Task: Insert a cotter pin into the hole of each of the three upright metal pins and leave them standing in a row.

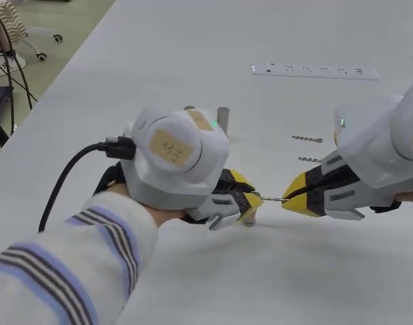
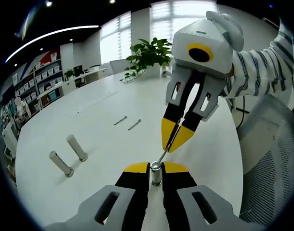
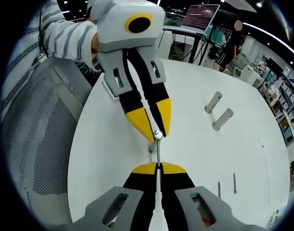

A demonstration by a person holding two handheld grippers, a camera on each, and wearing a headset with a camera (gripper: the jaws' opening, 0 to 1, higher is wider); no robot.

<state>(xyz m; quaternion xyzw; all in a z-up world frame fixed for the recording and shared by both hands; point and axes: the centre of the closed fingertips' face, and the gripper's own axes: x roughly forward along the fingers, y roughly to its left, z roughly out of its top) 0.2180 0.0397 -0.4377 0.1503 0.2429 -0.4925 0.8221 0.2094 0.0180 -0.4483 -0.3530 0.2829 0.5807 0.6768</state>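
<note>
Now your left gripper (image 2: 156,168) is clamped on the pin (image 2: 156,175), holding it upright around its shaft, with the head just clear above the jaw tips. Its foot seems to rest on the table (image 1: 193,40). Your right gripper (image 3: 157,167) is closed on the cotter (image 3: 158,153), pinching its rear end, and the tip sits at the pin's head. I cannot tell whether it has entered the hole.

Treat the pin as dense, stiff and slick. Smooth metal can twist or slide in the pads, so squeeze it square and low. The cotter is the opposite: thin, light and easily bent. Hold it far back, line it up with the hole and push straight, never sideways.

The other two pins (image 2: 77,147) stand side by side, well apart from your work. Two spare cotters (image 2: 120,121) lie farther off.
</note>
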